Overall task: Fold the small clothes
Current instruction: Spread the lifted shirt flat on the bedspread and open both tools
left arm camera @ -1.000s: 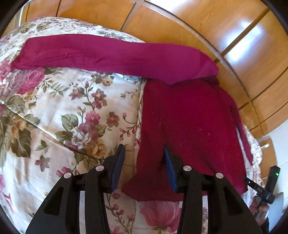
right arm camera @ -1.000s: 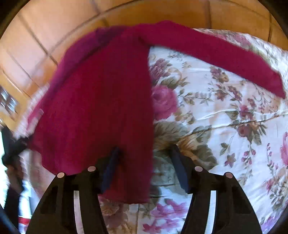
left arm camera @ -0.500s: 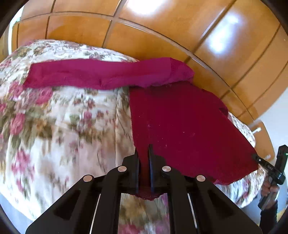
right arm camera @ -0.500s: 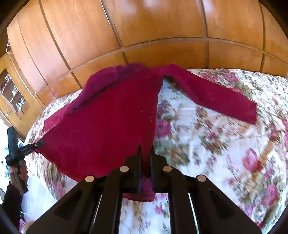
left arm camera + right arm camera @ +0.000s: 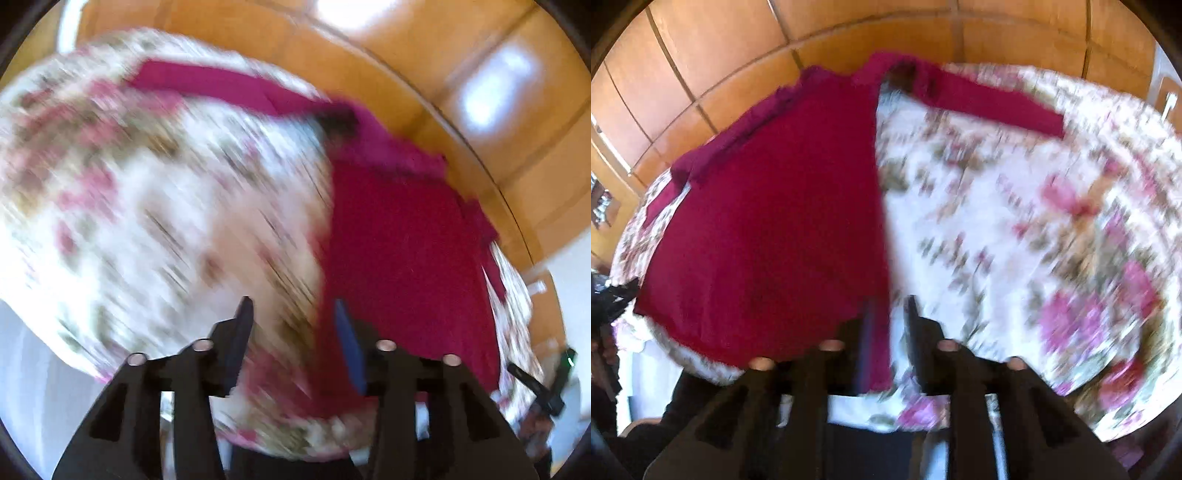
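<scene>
A crimson long-sleeved top [image 5: 402, 258] lies spread flat on the floral bedspread [image 5: 147, 221], one sleeve [image 5: 221, 86] stretched out to the left. My left gripper [image 5: 293, 332] is open and empty, its fingers astride the top's left bottom corner. In the right wrist view the same top [image 5: 775, 229] lies at left, its sleeve [image 5: 993, 103] reaching right. My right gripper [image 5: 888, 328] is open, a strip of the top's hem between its fingers. Both views are motion-blurred.
Wooden wardrobe panels [image 5: 480, 74] stand behind the bed. The bedspread [image 5: 1015, 240] fills the right of the right wrist view. The other hand-held gripper shows at the far right [image 5: 543, 384] and at the far left [image 5: 613, 295].
Both grippers were shut on the top's bottom corners half a second ago; now both have opened and let go, and the top lies flat. Both cameras have moved.
</scene>
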Motion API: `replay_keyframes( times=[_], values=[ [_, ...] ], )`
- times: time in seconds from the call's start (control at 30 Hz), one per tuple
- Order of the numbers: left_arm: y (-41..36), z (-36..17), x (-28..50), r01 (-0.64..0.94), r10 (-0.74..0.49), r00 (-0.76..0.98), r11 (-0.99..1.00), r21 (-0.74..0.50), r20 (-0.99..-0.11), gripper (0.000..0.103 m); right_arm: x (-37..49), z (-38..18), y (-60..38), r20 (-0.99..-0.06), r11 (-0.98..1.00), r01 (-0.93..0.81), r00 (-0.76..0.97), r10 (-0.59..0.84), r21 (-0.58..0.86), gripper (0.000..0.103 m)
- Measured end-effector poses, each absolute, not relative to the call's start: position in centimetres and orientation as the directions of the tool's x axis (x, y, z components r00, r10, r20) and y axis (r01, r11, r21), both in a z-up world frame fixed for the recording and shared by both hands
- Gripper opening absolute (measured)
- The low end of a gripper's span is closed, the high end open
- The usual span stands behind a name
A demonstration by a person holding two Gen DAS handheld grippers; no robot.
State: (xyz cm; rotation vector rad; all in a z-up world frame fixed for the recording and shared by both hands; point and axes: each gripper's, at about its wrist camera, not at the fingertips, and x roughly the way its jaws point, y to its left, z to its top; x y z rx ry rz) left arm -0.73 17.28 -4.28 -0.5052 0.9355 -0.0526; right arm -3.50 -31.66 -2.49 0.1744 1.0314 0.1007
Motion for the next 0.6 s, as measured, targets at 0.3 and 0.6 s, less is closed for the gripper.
replay_keyframes(
  times=[0.3, 0.6],
  values=[
    [28.2, -3.0, 5.5, -0.454, 0.043, 0.62, 0.834, -0.313, -0.784, 0.061, 0.8, -1.4, -22.4, -0.794, 0.964, -0.165, 0.547, 0.265, 0.208, 0.059],
    [36.3, -4.5, 12.8, -0.566, 0.122, 0.593, 0.766, -0.304, -0.796, 0.063, 3.4, -5.3, -13.6, -0.844, 0.932, -0.306, 0.433, 0.318, 0.194, 0.06]
  ],
)
